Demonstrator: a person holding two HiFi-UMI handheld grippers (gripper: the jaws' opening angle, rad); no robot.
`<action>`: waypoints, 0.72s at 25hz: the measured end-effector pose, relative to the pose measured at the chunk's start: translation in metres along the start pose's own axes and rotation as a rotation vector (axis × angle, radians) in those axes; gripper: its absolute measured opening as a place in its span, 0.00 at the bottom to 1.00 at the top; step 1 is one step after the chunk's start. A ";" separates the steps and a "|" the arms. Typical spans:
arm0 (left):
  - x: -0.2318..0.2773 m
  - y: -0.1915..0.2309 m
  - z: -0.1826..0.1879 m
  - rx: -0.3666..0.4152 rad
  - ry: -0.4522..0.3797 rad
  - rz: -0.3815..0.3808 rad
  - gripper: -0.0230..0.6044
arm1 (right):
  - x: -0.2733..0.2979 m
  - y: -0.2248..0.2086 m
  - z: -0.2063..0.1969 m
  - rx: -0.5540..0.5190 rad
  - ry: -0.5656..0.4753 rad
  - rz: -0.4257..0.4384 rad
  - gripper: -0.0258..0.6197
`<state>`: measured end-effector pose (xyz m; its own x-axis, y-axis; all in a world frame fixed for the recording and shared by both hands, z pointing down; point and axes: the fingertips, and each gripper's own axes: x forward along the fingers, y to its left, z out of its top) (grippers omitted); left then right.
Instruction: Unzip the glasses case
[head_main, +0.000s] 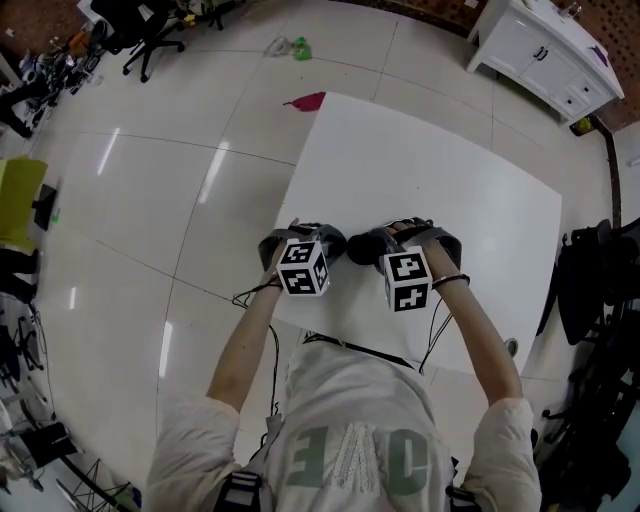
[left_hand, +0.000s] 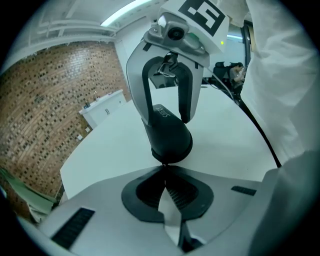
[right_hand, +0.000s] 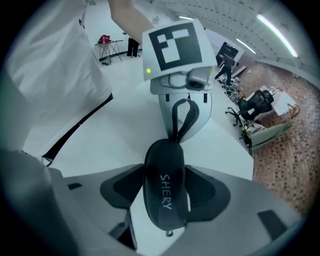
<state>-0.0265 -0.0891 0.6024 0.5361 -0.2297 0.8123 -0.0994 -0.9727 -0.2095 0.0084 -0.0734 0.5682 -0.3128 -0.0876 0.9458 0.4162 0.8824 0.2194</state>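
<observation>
While the left gripper has its jaws nipped right together, tips meeting on the very end of the glasses case, what exactly they pinch there is too small to make out. Across from it, the right gripper stands partly open and straddles the case's other end. The dark shell, lettered SHERY, runs lengthwise between the pads, and a sliver of white shows between it and one pad, so no squeeze there. A small ring hangs off the end of the case nearest that camera. So the case bridges the two tools, nose to nose, one marker cube beside the other. All of this sits by the near edge of the white table, with the person's forearms reaching in from below. Whether the case rests on the tabletop or hovers just off it, I can't tell. Glossy tiled floor lies all around, and a white cabinet stands well beyond the table.
</observation>
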 end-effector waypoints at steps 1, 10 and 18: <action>0.000 0.002 0.000 0.000 0.000 0.000 0.04 | 0.002 -0.002 -0.005 0.009 0.011 0.013 0.43; -0.002 0.008 -0.008 -0.023 -0.013 0.003 0.04 | 0.017 -0.009 -0.012 0.022 0.014 -0.034 0.47; -0.012 0.014 -0.009 -0.051 -0.003 0.052 0.04 | 0.017 -0.030 -0.016 0.263 0.011 -0.124 0.47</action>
<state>-0.0420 -0.1002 0.5951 0.5315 -0.2804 0.7993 -0.1698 -0.9597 -0.2238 0.0046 -0.1083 0.5813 -0.3375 -0.2056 0.9186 0.1394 0.9542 0.2648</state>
